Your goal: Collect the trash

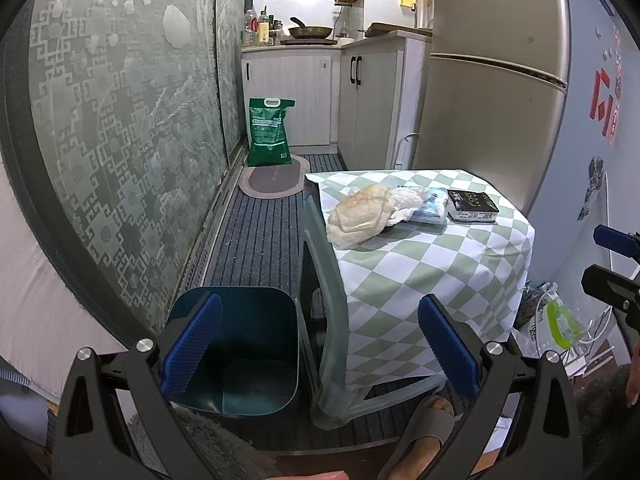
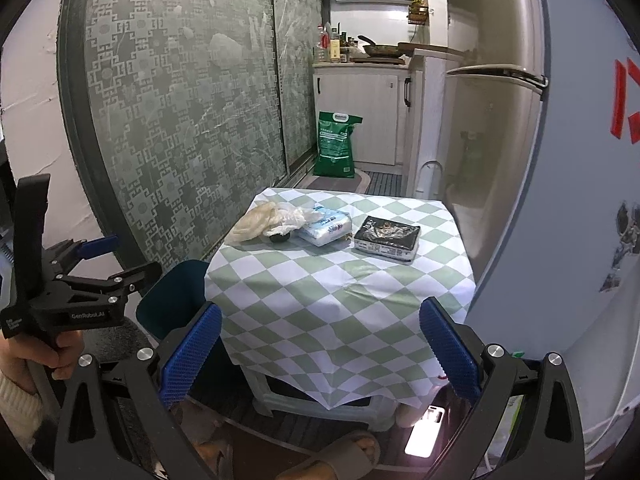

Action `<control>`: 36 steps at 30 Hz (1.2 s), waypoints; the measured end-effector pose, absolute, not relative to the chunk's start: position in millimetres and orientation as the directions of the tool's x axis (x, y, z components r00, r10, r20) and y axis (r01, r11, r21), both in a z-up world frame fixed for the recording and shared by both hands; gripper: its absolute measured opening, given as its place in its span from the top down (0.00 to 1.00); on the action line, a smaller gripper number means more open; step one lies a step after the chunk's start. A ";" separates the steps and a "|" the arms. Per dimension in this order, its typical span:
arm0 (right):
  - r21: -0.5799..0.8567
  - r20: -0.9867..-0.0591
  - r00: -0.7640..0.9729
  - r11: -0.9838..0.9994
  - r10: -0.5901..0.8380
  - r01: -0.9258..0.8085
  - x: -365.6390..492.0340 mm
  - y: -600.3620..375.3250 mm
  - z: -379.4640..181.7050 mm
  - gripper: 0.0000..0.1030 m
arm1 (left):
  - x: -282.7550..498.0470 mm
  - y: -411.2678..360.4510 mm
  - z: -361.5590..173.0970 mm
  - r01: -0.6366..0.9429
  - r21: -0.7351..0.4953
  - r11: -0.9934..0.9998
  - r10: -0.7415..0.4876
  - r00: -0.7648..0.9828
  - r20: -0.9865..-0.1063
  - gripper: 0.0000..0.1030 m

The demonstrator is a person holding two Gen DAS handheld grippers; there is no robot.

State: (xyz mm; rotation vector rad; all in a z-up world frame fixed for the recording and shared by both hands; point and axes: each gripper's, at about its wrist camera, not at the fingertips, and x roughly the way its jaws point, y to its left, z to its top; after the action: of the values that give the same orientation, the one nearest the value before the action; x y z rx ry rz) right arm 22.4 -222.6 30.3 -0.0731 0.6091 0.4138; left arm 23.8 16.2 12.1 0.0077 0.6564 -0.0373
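A narrow kitchen: patterned frosted-glass sliding doors (image 2: 180,120) left of the jaws, a steel refrigerator (image 1: 492,80) right, white cabinets (image 1: 292,96) ahead, a green-checked tabletop (image 2: 340,280) and striped floor mat (image 1: 256,236) below.

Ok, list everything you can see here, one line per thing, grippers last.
trash bin: 1, dark teal, on floor left of table, open.
table: 1, green-white checked cloth.
crumpled bag: 1, beige, table's far left.
crumpled tissue: 1, white, beside the bag.
tissue pack: 1, white-blue, table's far middle.
black pack: 1, table's far right.
rice sack: 1, green, floor by cabinets.
fridge: 1, silver, behind table.
pan: 1, on counter.
left gripper: open, over bin.
right gripper: open, facing table.
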 end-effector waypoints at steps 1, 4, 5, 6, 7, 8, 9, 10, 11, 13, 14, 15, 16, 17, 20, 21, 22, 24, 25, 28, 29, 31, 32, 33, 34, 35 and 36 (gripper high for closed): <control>0.054 -0.571 0.739 0.915 0.357 -0.401 23.5 -221.8 29.3 0.03 | 24.8 17.1 11.9 0.037 -0.005 0.999 -0.033 0.790 -0.612 0.03; 0.049 -0.573 0.738 0.914 0.356 -0.404 25.2 -219.8 28.0 0.03 | 28.2 18.9 11.0 0.036 -0.007 0.999 -0.033 0.783 -0.621 0.03; 0.042 -0.572 0.740 0.913 0.354 -0.405 25.1 -219.4 27.9 0.03 | 28.7 20.3 10.9 0.034 -0.007 0.999 -0.031 0.782 -0.623 0.03; 0.036 -0.571 0.741 0.913 0.353 -0.407 24.8 -219.2 27.4 0.03 | 29.1 21.0 10.7 0.032 -0.008 0.999 -0.030 0.781 -0.624 0.03; 0.031 -0.570 0.742 0.912 0.352 -0.409 23.9 -219.2 27.1 0.03 | 29.5 20.8 10.5 0.031 -0.008 0.999 -0.030 0.781 -0.624 0.03; 0.029 -0.569 0.743 0.911 0.353 -0.410 23.2 -219.5 26.7 0.03 | 30.0 20.8 10.5 0.033 -0.009 0.999 -0.031 0.779 -0.626 0.03; 0.030 -0.570 0.741 0.911 0.354 -0.412 22.9 -219.8 26.3 0.03 | 30.2 20.5 10.5 0.034 -0.007 0.999 -0.031 0.779 -0.626 0.03; 0.032 -0.572 0.740 0.911 0.354 -0.411 23.4 -219.7 26.4 0.03 | 30.1 19.8 10.3 0.037 -0.006 0.999 -0.033 0.779 -0.627 0.03; 0.030 -0.571 0.741 0.911 0.353 -0.411 22.9 -220.0 26.1 0.03 | 30.0 18.2 10.4 0.042 -0.002 0.999 -0.034 0.779 -0.626 0.03; 0.031 -0.565 0.745 0.912 0.354 -0.410 22.8 -220.5 26.0 0.03 | 29.9 16.6 10.2 0.046 0.002 0.999 -0.035 0.782 -0.623 0.03; 0.032 -0.562 0.747 0.912 0.354 -0.409 22.9 -221.1 25.8 0.03 | 30.1 15.5 9.9 0.047 0.001 0.999 -0.036 0.781 -0.623 0.03; 0.032 -0.561 0.749 0.913 0.354 -0.407 23.1 -221.4 25.6 0.03 | 30.5 14.7 9.5 0.048 0.001 0.999 -0.037 0.780 -0.624 0.03; 0.037 -0.558 0.749 0.913 0.356 -0.406 23.1 -222.5 26.4 0.03 | 30.8 14.1 9.0 0.049 0.001 0.999 -0.037 0.780 -0.625 0.03; 0.041 -0.557 0.749 0.913 0.358 -0.406 23.6 -222.9 26.6 0.03 | 31.2 13.3 8.8 0.050 0.003 0.999 -0.037 0.780 -0.625 0.03; 0.044 -0.555 0.750 0.912 0.361 -0.407 23.6 -224.1 27.3 0.03 | 32.0 12.1 8.4 0.053 0.003 0.999 -0.040 0.779 -0.626 0.03; 0.046 -0.556 0.748 0.912 0.362 -0.407 23.7 -223.6 27.3 0.03 | 31.8 11.7 8.2 0.055 0.003 0.999 -0.041 0.778 -0.626 0.03; 0.048 -0.556 0.748 0.913 0.362 -0.406 23.6 -223.9 27.3 0.03 | 31.7 11.0 8.1 0.056 0.004 0.998 -0.042 0.778 -0.627 0.03; 0.045 -0.556 0.749 0.913 0.361 -0.406 23.5 -223.7 27.4 0.03 | 31.0 9.6 8.1 0.060 0.004 0.998 -0.044 0.779 -0.626 0.03; 0.045 -0.556 0.749 0.913 0.360 -0.406 24.1 -223.5 27.5 0.03 | 30.8 9.2 8.1 0.060 0.004 0.998 -0.045 0.779 -0.626 0.03; 0.045 -0.556 0.749 0.913 0.361 -0.406 23.6 -223.3 27.2 0.03 | 30.3 8.6 8.2 0.062 0.004 0.998 -0.045 0.780 -0.624 0.03; 0.045 -0.555 0.749 0.912 0.361 -0.407 23.5 -223.5 26.8 0.03 | 30.2 8.7 8.4 0.061 0.004 0.998 -0.045 0.780 -0.624 0.03; 0.045 -0.555 0.749 0.912 0.362 -0.407 23.7 -223.4 26.7 0.03 | 29.6 8.8 8.5 0.061 0.003 0.998 -0.046 0.781 -0.623 0.03; 0.044 -0.555 0.749 0.912 0.361 -0.407 23.3 -223.1 26.2 0.03 | 29.6 8.8 8.6 0.061 0.002 0.998 -0.046 0.781 -0.623 0.03; 0.043 -0.556 0.749 0.913 0.360 -0.407 23.7 -223.5 26.2 0.03 | 29.6 8.6 8.5 0.062 0.004 0.998 -0.046 0.781 -0.623 0.03; 0.043 -0.556 0.750 0.913 0.360 -0.406 23.5 -223.3 26.3 0.03 | 29.6 8.6 8.4 0.062 0.004 0.998 -0.046 0.780 -0.624 0.03; 0.045 -0.555 0.749 0.912 0.361 -0.407 23.3 -222.8 26.3 0.03 | 29.5 8.7 8.4 0.061 0.004 0.998 -0.045 0.780 -0.624 0.03; 0.045 -0.555 0.749 0.913 0.361 -0.407 23.3 -222.8 26.3 0.03 | 29.5 8.6 8.4 0.061 0.004 0.998 -0.045 0.781 -0.623 0.03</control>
State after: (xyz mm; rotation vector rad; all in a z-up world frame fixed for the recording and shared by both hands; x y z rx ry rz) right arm 23.3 -222.8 26.3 -0.0805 0.5896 0.4200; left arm 29.5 8.6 8.4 0.0247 0.6724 -0.0573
